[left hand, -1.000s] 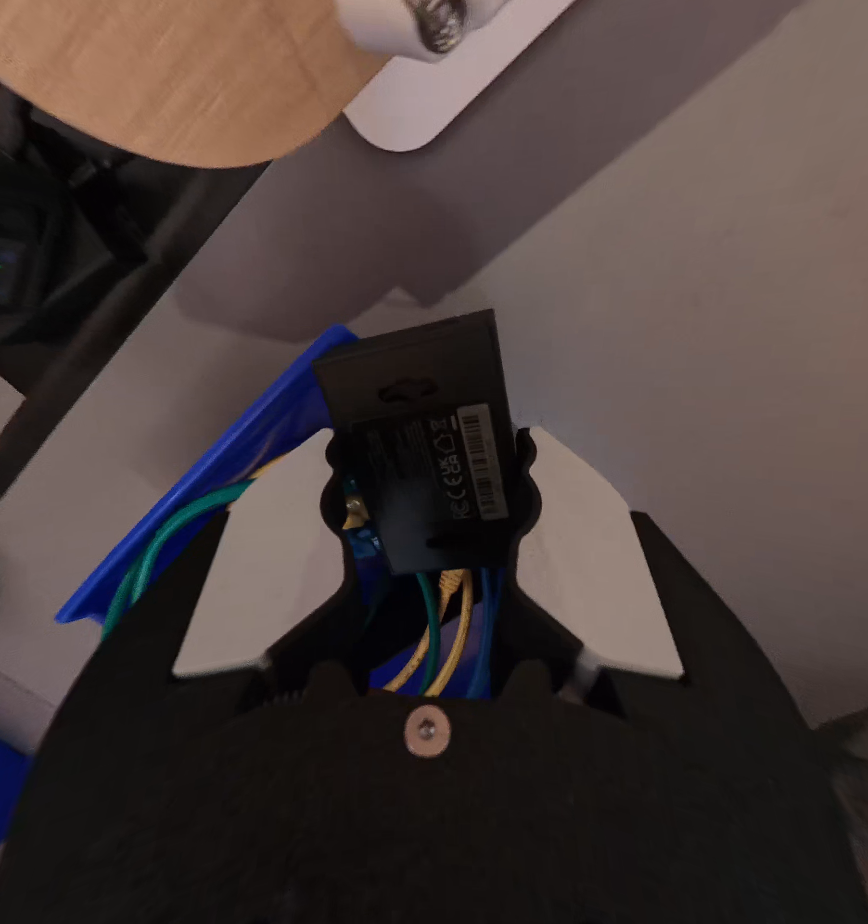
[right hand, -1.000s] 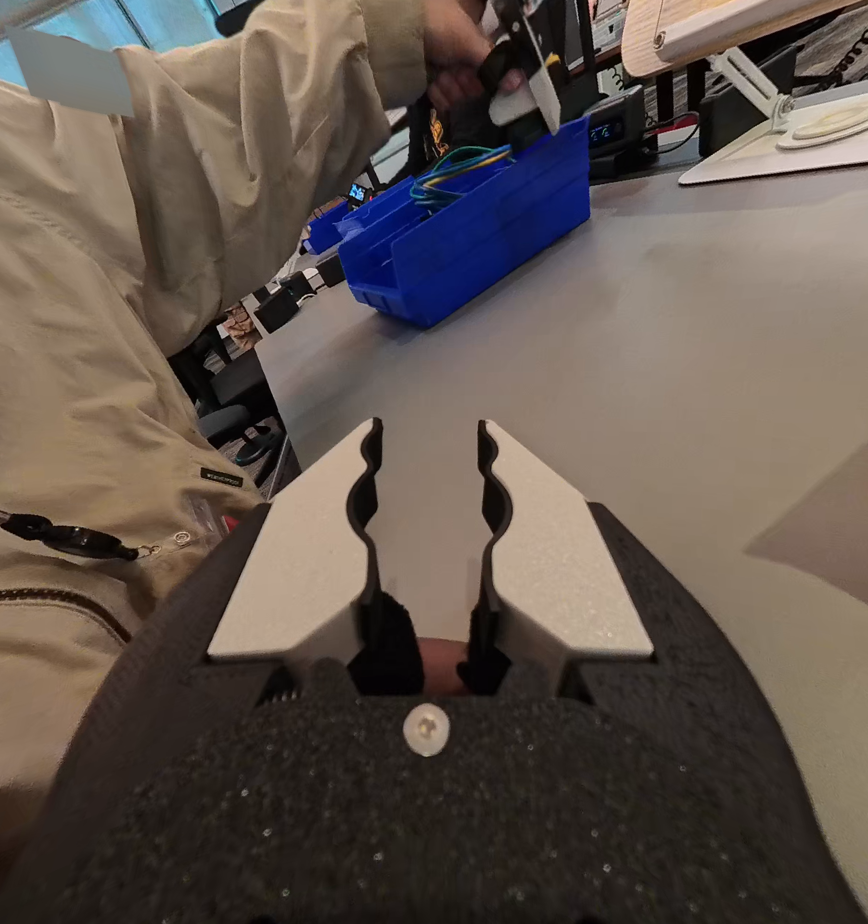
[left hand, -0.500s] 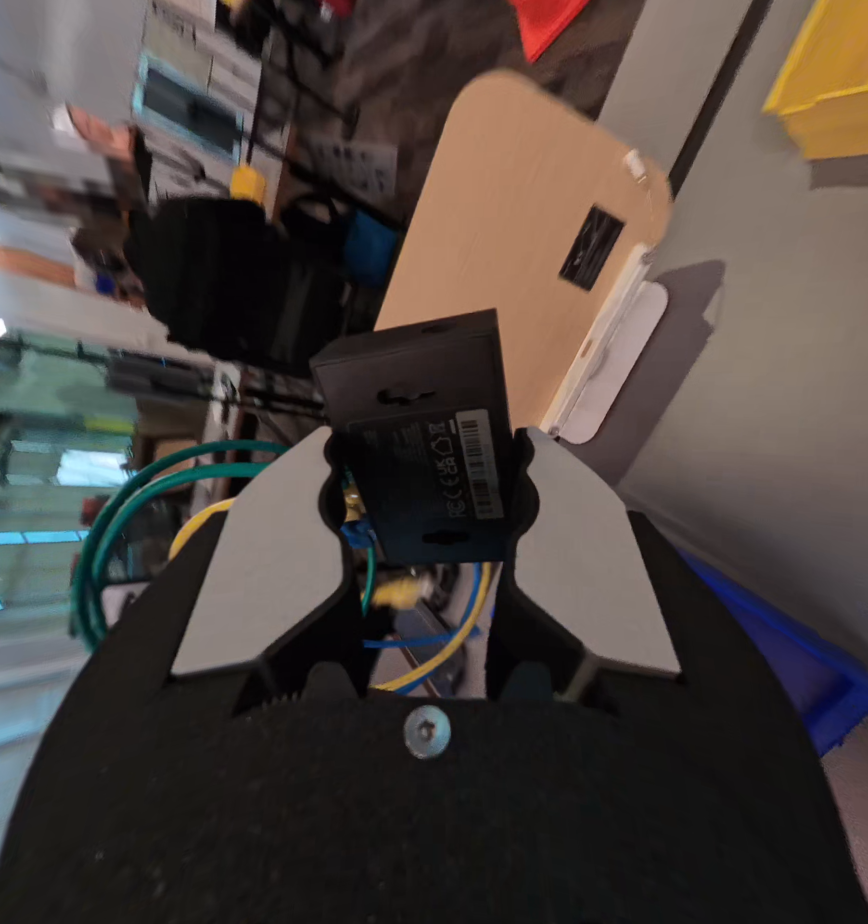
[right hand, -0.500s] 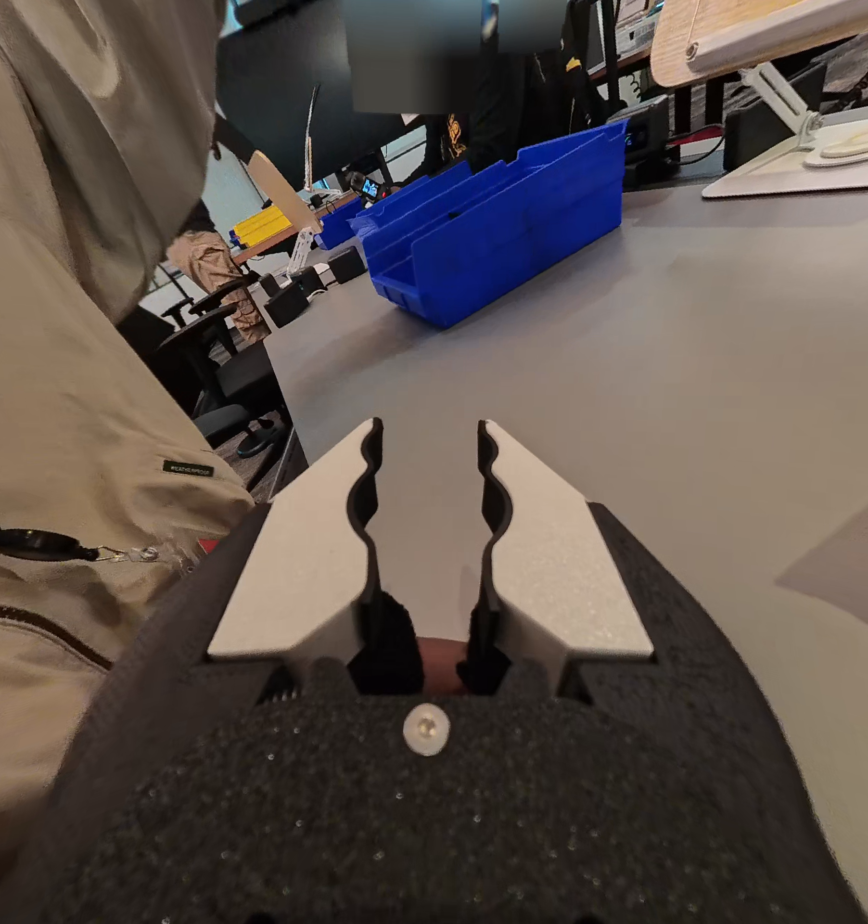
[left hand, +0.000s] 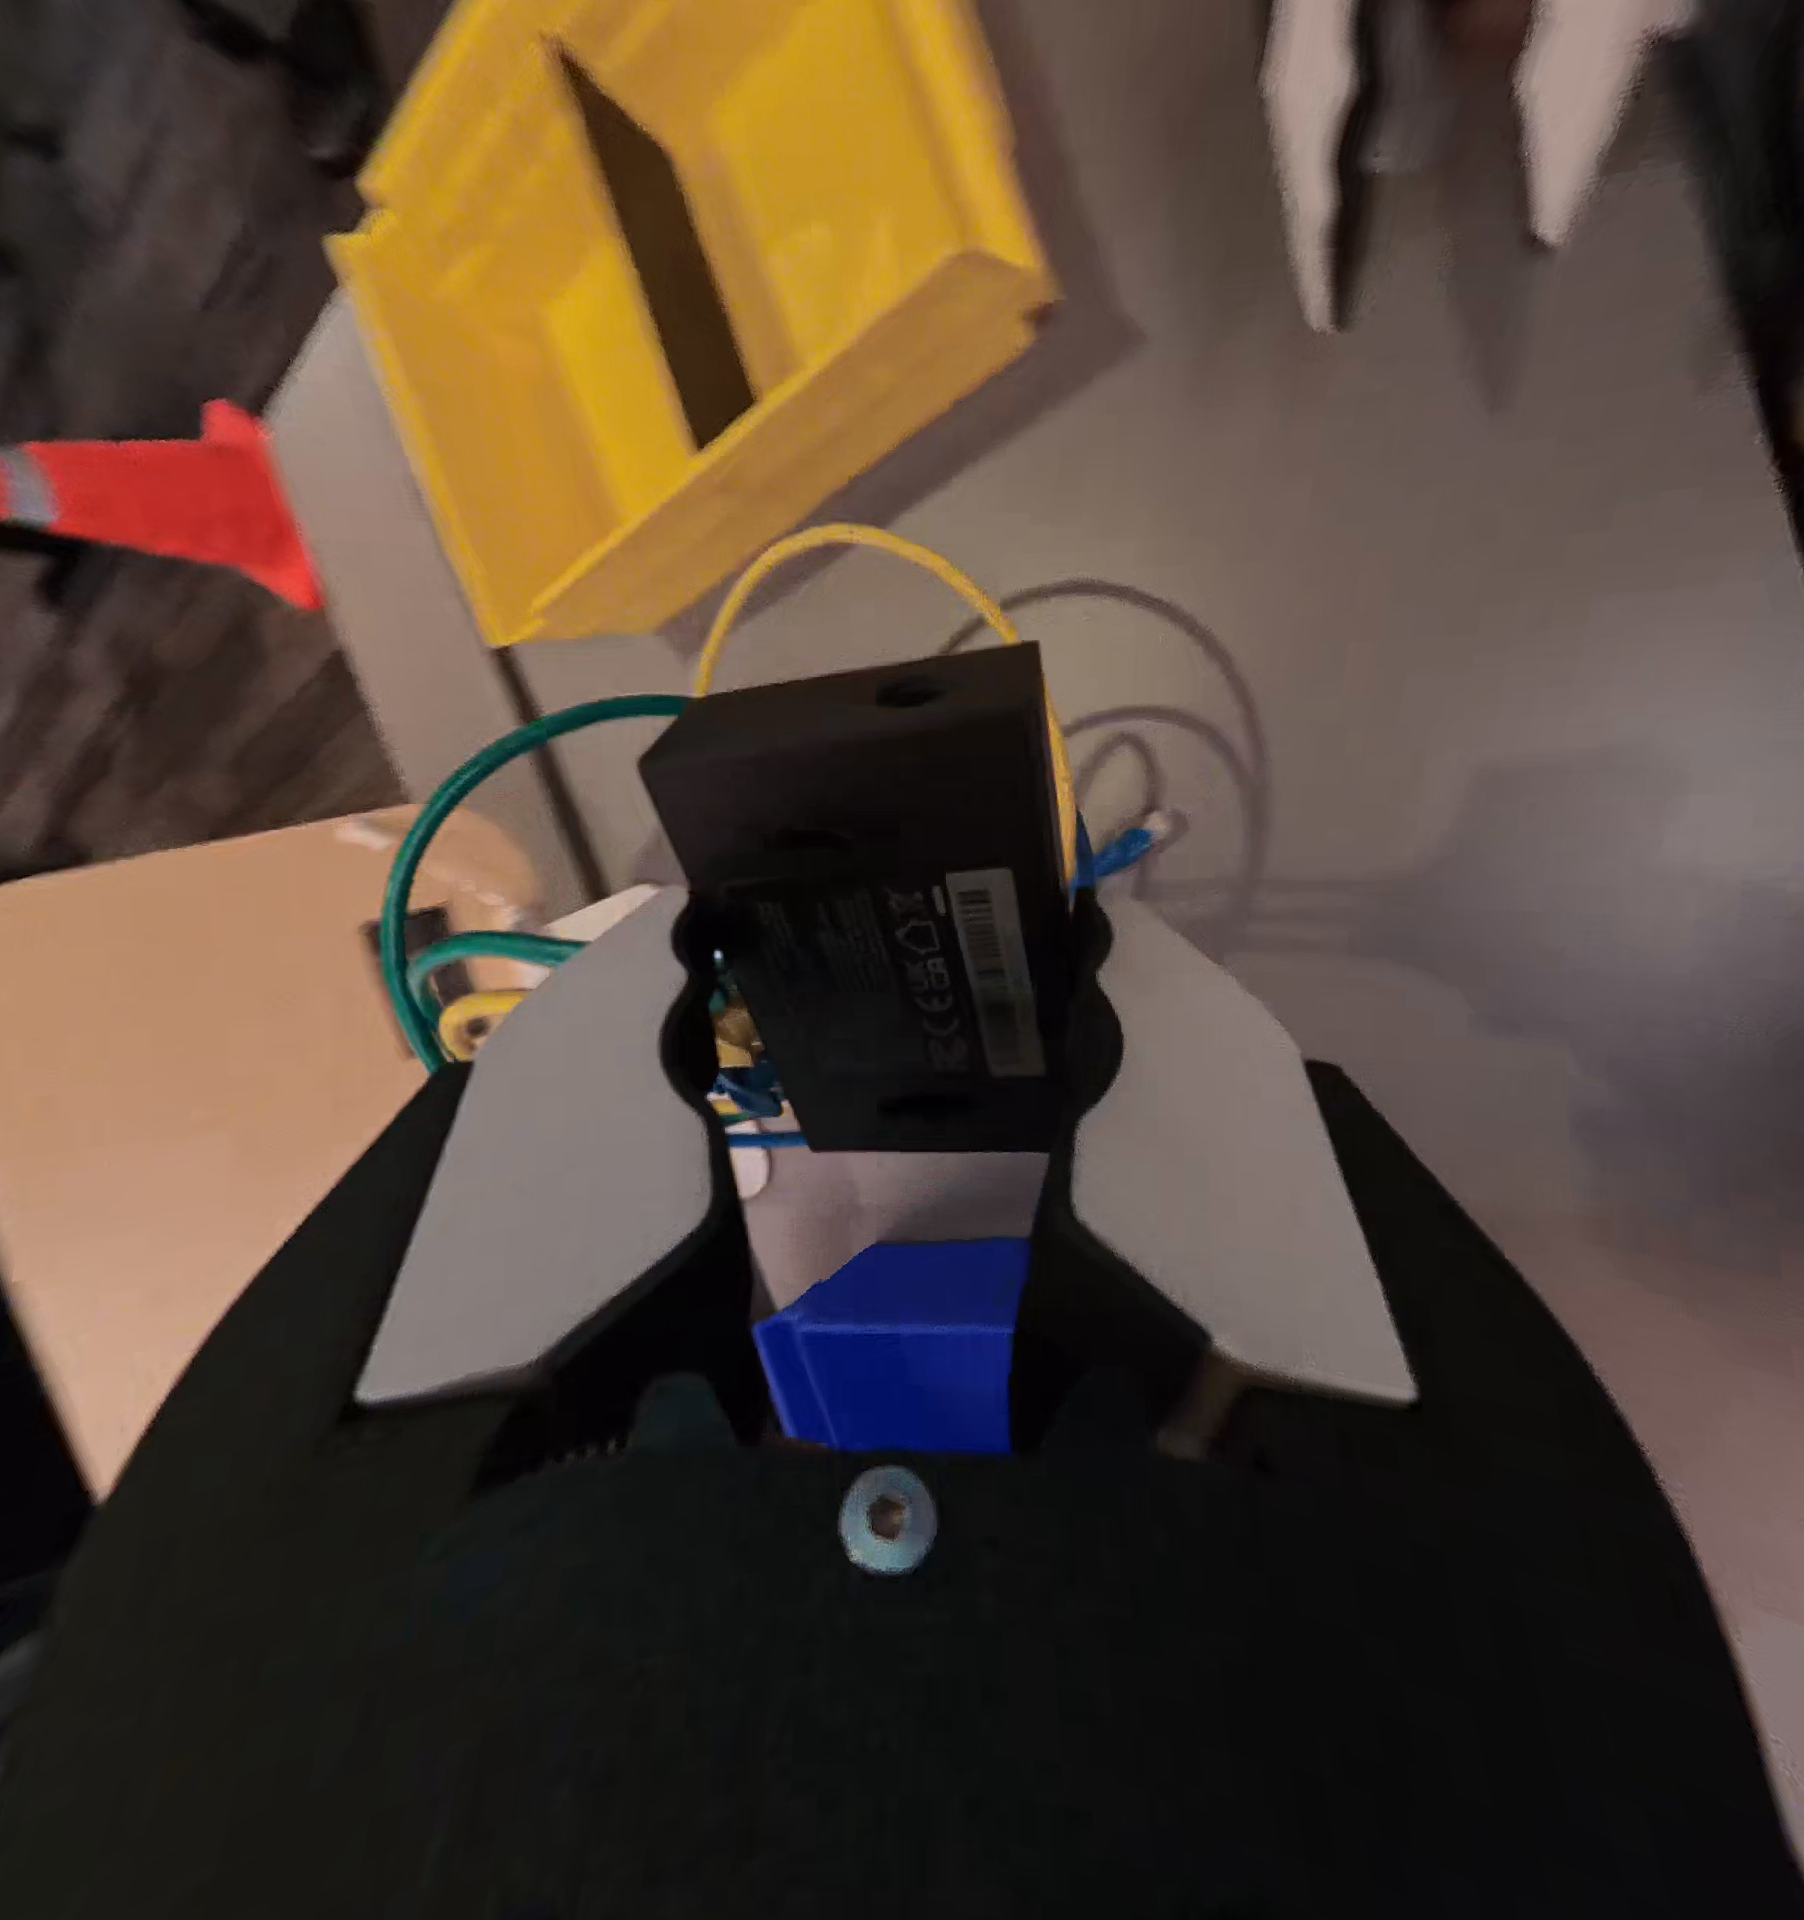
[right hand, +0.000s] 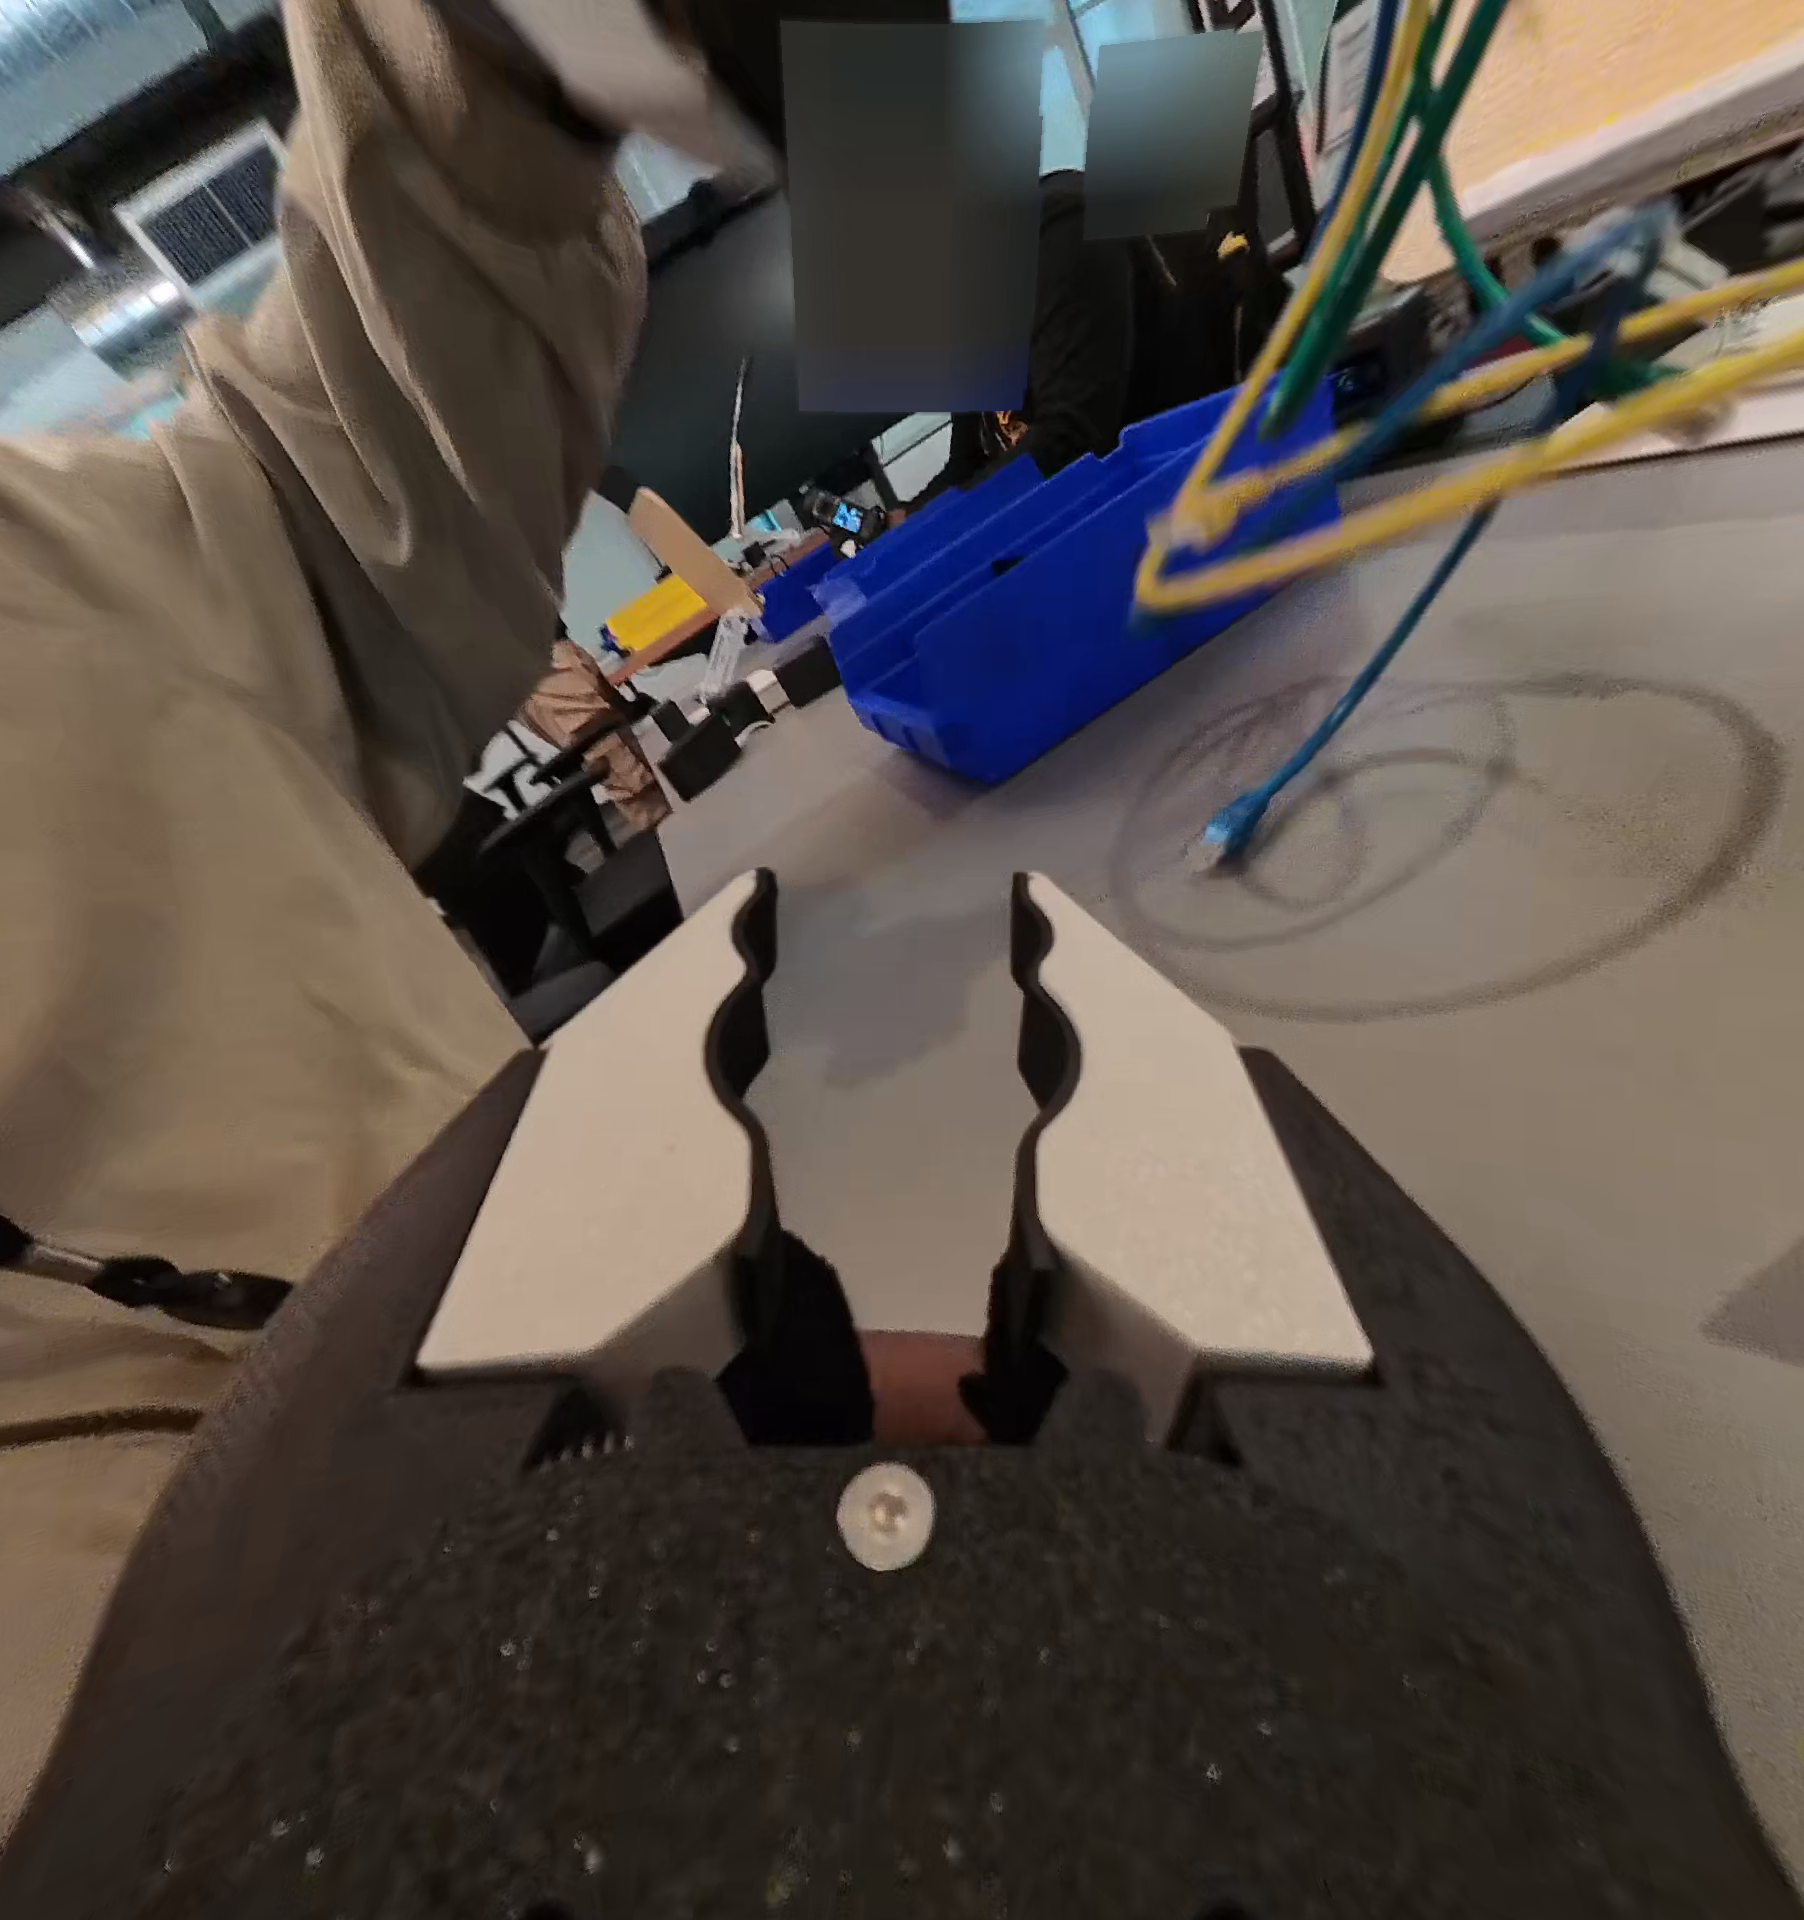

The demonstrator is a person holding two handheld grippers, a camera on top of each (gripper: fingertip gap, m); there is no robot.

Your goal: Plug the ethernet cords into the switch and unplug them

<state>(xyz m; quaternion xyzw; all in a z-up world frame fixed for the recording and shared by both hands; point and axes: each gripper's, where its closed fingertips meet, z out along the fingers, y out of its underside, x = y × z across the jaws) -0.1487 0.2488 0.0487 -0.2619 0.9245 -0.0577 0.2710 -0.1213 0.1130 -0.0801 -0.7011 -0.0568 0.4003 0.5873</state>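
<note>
My left gripper [left hand: 882, 925] is shut on a black switch [left hand: 877, 904] and holds it in the air above the grey table [left hand: 1449, 644]. Green [left hand: 430, 821], yellow [left hand: 825, 540] and blue [left hand: 1121, 857] ethernet cords hang from the switch. In the right wrist view the cords [right hand: 1397, 249] dangle at the upper right, and a loose blue plug [right hand: 1230, 826] hangs just over the table [right hand: 1500, 1195]. My right gripper [right hand: 893, 904] is open and empty, low over the table's near edge. It also shows blurred at the top of the left wrist view [left hand: 1438, 135].
A blue bin [right hand: 1033, 644] stands on the table beyond my right gripper and shows between my left gripper's fingers [left hand: 893, 1351]. A yellow bin [left hand: 690, 301] stands on the table farther off. A person's beige sleeve [right hand: 254, 623] fills the left of the right wrist view.
My left gripper has lifted the switch out of the blue bin and swung it over the table, trailing the cords. My right gripper has stayed open in about the same place.
</note>
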